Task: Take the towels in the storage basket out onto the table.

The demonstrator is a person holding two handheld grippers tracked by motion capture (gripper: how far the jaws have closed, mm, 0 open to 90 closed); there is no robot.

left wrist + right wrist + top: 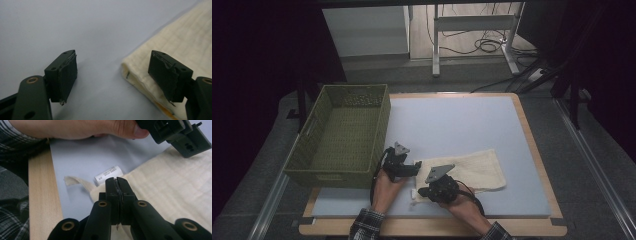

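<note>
A folded cream towel [472, 167] lies on the blue-grey mat [452, 125] near the front. My left gripper [416, 167] hovers at the towel's left end, open. In the left gripper view its jaws [112, 72] straddle the towel's corner [180, 42], one over the mat and one over the cloth. My right gripper [421, 191] sits at the near left corner, and its jaws [116, 181] are shut on the towel [170, 180] at its edge, beside a white label [108, 175] and a cloth loop [75, 181].
A green woven basket [337, 180] stands at the mat's left side, close to the left hand. The table's wooden edge [42, 195] runs along the front. In the right gripper view the left gripper [185, 137] and the hand holding it [87, 127] are just beyond the towel.
</note>
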